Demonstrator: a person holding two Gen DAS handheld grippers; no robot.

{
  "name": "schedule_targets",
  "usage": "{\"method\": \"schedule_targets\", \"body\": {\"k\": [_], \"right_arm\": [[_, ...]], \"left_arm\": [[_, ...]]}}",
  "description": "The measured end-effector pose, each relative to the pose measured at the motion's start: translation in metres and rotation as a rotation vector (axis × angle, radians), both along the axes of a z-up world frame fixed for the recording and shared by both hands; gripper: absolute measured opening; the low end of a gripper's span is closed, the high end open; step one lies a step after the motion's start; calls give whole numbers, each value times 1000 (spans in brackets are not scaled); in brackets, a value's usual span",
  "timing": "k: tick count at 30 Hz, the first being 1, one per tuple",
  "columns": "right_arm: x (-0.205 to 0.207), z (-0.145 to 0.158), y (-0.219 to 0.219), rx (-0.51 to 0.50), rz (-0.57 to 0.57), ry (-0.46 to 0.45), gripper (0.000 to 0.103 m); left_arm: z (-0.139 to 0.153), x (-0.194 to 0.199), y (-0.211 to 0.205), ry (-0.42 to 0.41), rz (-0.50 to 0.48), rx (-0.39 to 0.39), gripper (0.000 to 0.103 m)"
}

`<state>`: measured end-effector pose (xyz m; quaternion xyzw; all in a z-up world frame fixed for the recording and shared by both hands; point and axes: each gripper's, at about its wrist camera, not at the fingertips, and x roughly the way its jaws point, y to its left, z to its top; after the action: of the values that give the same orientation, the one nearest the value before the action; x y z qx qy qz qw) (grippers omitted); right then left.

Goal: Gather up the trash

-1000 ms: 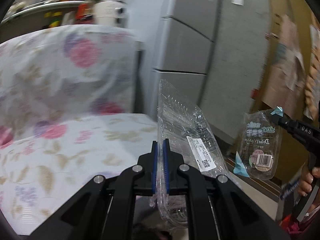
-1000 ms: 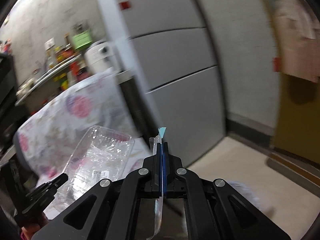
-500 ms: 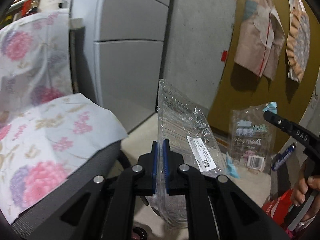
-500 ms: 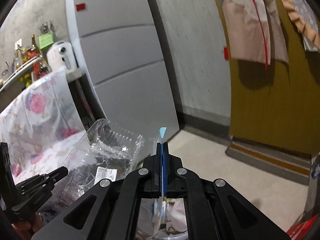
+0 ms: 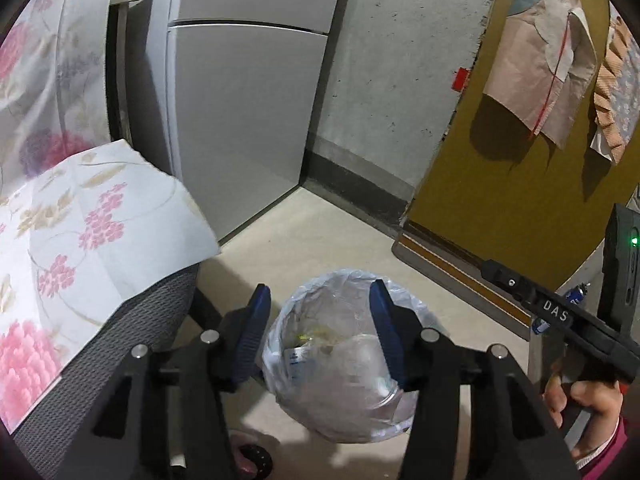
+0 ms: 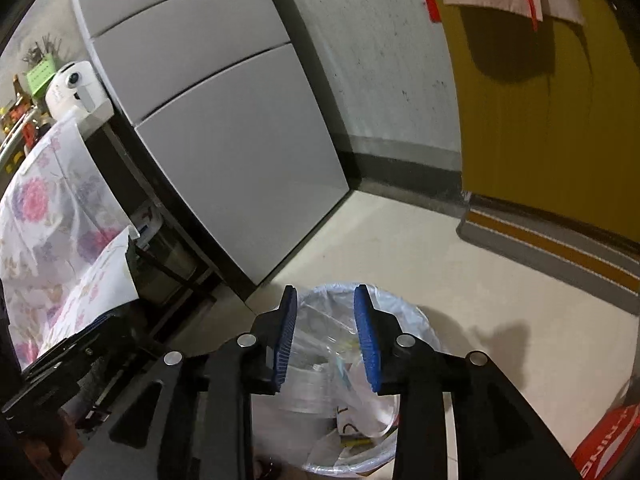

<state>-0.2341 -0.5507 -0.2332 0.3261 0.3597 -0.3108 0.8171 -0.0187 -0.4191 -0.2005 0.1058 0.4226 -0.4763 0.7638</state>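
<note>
- Both our grippers have let go since a moment ago: the left gripper (image 5: 320, 336) and right gripper (image 6: 326, 336) now stand wide apart, holding nothing.
- Between and just beyond our fingers sits the lined trash bin (image 5: 416, 312) (image 6: 412, 316), its near rim cut off behind the gripper frames.
- Clear plastic trash (image 5: 344, 364) (image 6: 332, 344) lies inside; separate pieces are hard to tell apart.
- Farther off stands the grey refrigerator (image 5: 240, 112) (image 6: 224, 128).
</note>
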Motion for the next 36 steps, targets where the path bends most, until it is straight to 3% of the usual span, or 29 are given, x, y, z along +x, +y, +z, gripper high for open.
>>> {"method": "schedule_targets", "body": {"k": [4, 12, 15, 19, 23, 26, 30, 36], "right_arm": [[-1, 14, 3, -13, 2, -11, 32], [6, 80, 32, -122, 58, 23, 36], [12, 102, 52, -140, 113, 58, 45], [17, 128, 85, -149, 200, 86, 66], [22, 151, 115, -126, 272, 93, 88], [25, 172, 134, -136, 328, 72, 88], [30, 194, 155, -155, 344, 134, 89], [25, 233, 185, -211, 419, 64, 89]], "left_arm": [[8, 6, 16, -21, 28, -7, 50], [40, 15, 54, -90, 84, -7, 50], [55, 12, 67, -111, 83, 16, 53], [76, 4, 86, -120, 94, 37, 78], [104, -4, 119, -131, 122, 41, 94], [127, -8, 147, -143, 159, 47, 96], [146, -10, 176, -124, 221, 82, 96], [173, -21, 210, -141, 293, 104, 96]]}}
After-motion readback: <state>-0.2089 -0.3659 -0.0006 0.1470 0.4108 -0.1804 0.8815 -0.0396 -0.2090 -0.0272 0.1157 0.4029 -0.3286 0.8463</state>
